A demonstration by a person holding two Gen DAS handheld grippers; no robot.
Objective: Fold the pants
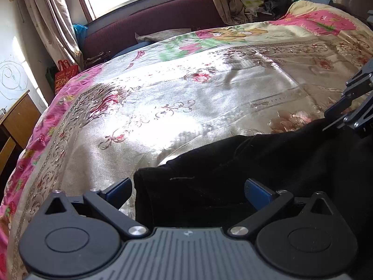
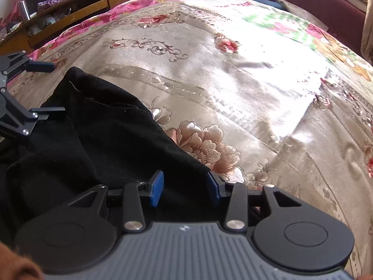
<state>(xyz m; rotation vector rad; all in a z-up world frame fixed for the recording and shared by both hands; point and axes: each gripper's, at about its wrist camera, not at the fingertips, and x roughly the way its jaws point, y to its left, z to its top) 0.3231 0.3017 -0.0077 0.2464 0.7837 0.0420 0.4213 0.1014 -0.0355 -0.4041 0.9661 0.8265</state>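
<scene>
Pants [image 1: 233,175] between left gripper [image 1: 188,193] fingers (parted)

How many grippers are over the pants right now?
2. The left gripper sits open at the left end of the black pants; the right gripper sits open at their right edge, on the floral bedspread. Neither has closed on cloth.

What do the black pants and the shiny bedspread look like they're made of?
Black pants: apparently soft, matte knit or fleece; dull, slightly fuzzy, limp folds. Bedspread: probably satin or a silky synthetic; glossy sheen in sunlight, with woven or embroidered flowers.
</scene>
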